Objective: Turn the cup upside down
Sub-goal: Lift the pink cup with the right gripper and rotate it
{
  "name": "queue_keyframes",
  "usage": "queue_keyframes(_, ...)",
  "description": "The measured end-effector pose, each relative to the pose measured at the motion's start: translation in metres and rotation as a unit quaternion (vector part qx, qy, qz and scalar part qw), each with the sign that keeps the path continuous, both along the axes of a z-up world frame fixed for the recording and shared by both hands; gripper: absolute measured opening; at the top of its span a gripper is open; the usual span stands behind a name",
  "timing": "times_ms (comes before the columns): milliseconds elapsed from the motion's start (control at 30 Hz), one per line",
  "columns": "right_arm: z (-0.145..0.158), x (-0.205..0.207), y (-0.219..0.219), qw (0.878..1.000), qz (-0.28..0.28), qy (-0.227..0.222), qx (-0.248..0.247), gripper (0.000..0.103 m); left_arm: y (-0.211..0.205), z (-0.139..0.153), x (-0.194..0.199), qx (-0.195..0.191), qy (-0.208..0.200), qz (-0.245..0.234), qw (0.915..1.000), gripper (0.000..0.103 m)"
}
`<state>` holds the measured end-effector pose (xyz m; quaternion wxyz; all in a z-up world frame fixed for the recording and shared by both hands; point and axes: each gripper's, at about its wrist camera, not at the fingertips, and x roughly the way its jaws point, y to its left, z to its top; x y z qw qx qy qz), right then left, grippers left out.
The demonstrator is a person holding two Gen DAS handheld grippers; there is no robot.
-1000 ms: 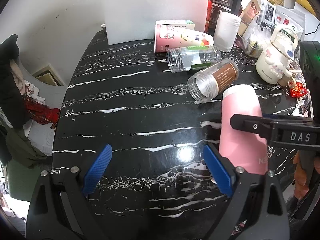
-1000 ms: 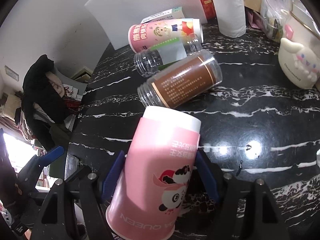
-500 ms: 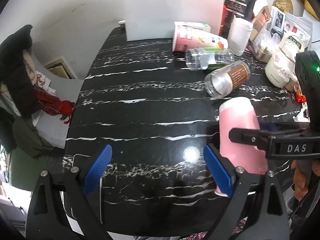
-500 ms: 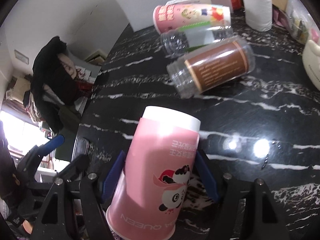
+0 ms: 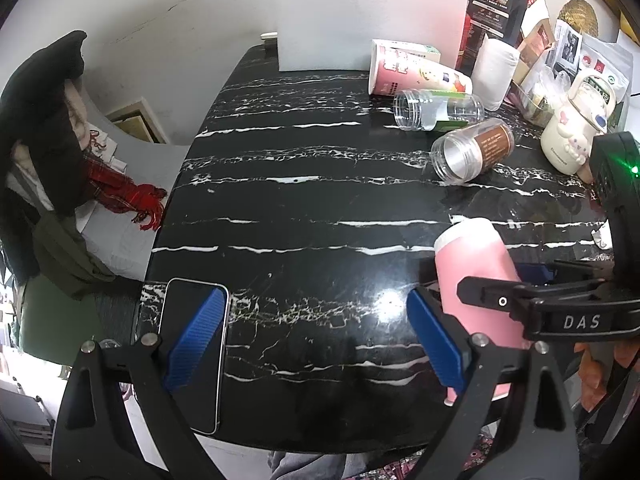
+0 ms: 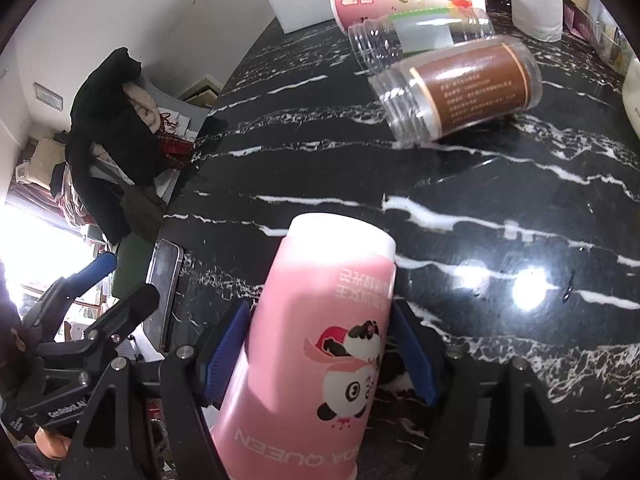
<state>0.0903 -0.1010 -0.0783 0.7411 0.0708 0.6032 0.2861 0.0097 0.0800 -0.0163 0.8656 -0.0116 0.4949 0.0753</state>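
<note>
Paper by its look, the cup (image 6: 312, 344) was probably light and easy to crush. It sat clamped at mid-body in the right gripper (image 6: 320, 360), base pointing away, tilted above the table (image 6: 460, 168). A gentle squeeze on the sidewall seemed the safe hold. The left gripper (image 5: 316, 336) stood wide apart, holding nothing.

The cup (image 6: 320, 344) was pink paper with a panda picture and upside-down writing on its side. It was tipped over, with its white bottom pointing up and away and its wide mouth toward the camera. It was above the black table's (image 6: 460, 168) near right edge.
</note>
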Motion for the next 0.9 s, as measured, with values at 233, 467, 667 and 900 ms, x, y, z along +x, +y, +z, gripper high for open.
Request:
queue_keyframes(233, 0.002, -0.008, 0.008, 1.0, 0.017, -0.002, -0.014, 0.073, 0.001, -0.002, -0.009, -0.001, 0.003, 0.004, 1.0, 0.093)
queue_keyframes(467, -0.015, -0.004, 0.028, 0.995, 0.042, 0.053, -0.077, 0.076, 0.001, -0.001, -0.012, -0.009, -0.001, 0.003, 1.0, 0.093)
queue_keyframes(667, -0.009, -0.013, 0.036, 0.996, 0.055, 0.011, -0.074, 0.073, 0.006, -0.003, -0.015, -0.012, 0.001, 0.006, 0.9999, 0.093)
queue_keyframes(900, 0.011, -0.021, 0.024, 0.995, 0.06, -0.006, -0.084, 0.073, 0.01, -0.006, -0.017, -0.016, 0.002, 0.007, 0.9998, 0.093)
